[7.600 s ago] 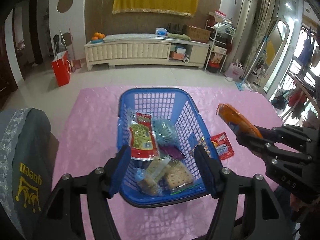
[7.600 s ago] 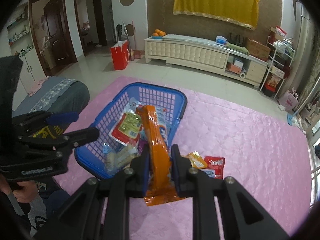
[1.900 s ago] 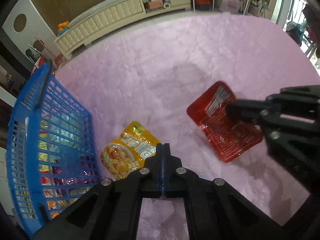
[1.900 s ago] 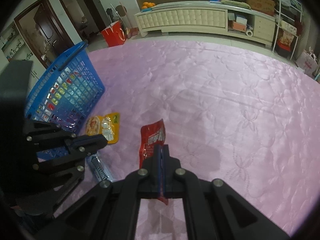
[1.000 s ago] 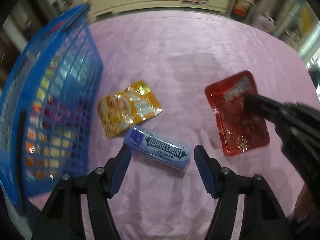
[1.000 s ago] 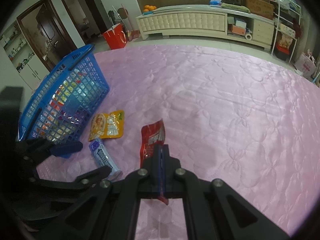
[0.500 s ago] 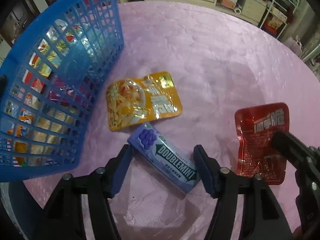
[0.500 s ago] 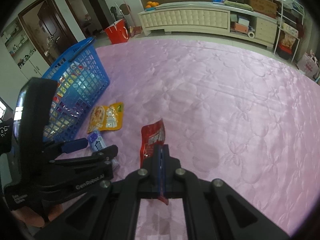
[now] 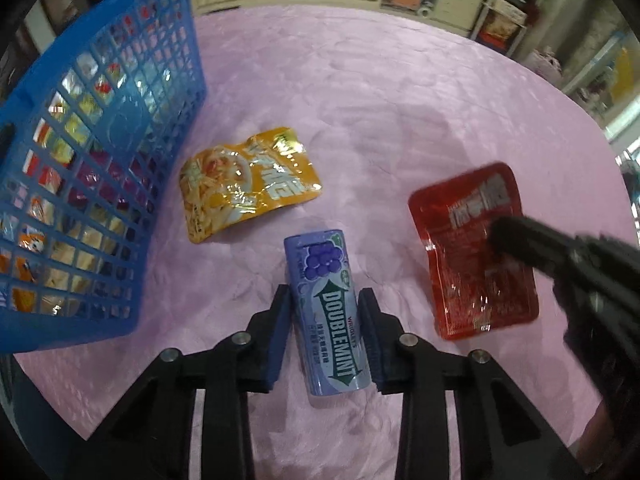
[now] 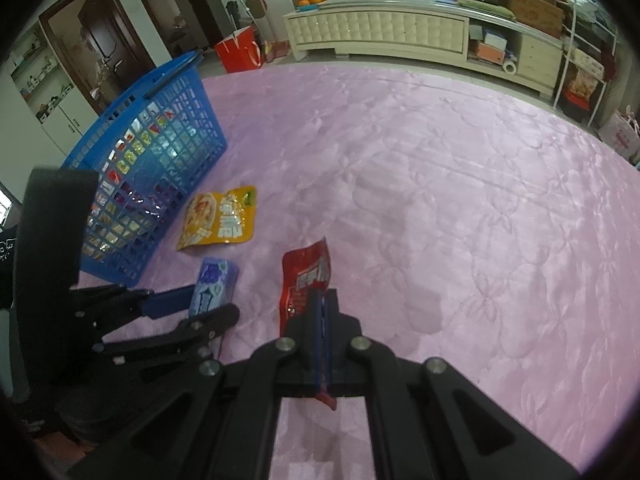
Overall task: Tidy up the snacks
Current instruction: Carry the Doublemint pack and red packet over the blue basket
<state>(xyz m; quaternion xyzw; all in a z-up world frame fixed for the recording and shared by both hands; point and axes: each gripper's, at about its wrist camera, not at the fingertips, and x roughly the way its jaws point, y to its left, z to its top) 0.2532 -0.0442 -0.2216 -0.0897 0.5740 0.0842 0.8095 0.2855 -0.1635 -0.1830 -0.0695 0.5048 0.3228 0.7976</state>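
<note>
A purple Doublemint pack lies on the pink cloth. My left gripper stands over it, its jaws closing, one pad against each long side. In the right wrist view the same pack sits in the left gripper. My right gripper is shut on the near edge of a red packet, whose far part rests on the cloth. From the left wrist view that red packet has the right gripper on it. A yellow noodle packet lies loose between pack and basket.
A blue mesh basket holding several snacks stands at the left, close to the yellow packet. The pink cloth stretches far to the right. Beyond the table are a white low cabinet and a red bag.
The left gripper came down over the Doublemint pack and its jaws narrowed onto it; the pack turned from slanted to lying straight along the fingers. The right gripper kept still on the red packet.
</note>
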